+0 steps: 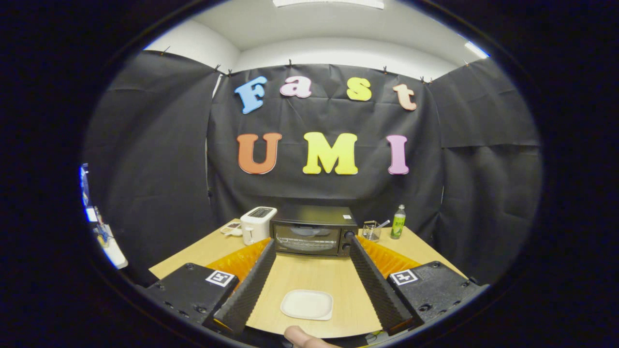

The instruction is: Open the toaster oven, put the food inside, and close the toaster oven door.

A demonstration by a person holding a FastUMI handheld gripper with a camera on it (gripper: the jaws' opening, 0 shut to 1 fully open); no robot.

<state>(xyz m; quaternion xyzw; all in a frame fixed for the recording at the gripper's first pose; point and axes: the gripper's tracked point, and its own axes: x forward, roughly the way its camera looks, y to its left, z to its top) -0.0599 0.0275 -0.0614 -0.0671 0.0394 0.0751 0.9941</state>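
A black toaster oven stands at the back of the wooden table, its glass door shut; something pale shows dimly behind the glass. A white plate lies bare on the table near the front edge, between my two fingers. My gripper is open, its fingers spread wide with nothing held, the tips reaching toward the oven's lower corners. A fingertip of a person's hand shows just below the plate.
A white pop-up toaster stands left of the oven, with a small pale item beside it. To the oven's right are a clear holder with a utensil and a green bottle. Black cloth walls surround the table.
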